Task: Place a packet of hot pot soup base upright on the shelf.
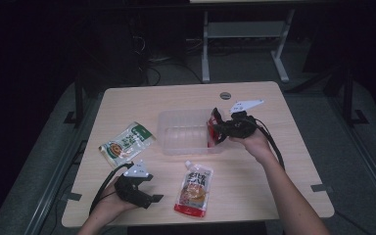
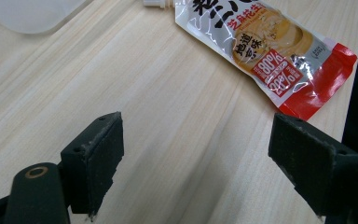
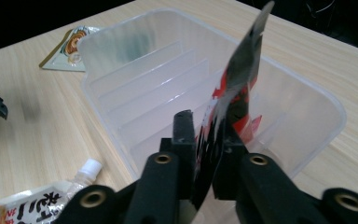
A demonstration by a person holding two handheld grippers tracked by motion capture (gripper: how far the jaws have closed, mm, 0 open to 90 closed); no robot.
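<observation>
A: The high view looks forward and down over the whole table; far off.
B: Both gripper views sit low and close between their own jaws; each also catches the spouted pouch and clear bin.

Near edge, middle: the spouted pouch blocks you.
Centre: the clear bin blocks you.
Right edge: tabletop bare.

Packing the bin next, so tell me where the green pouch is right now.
In the high view the green pouch lies flat on the table's left part, just left of the clear plastic bin and beyond the left hand-held gripper.
</observation>
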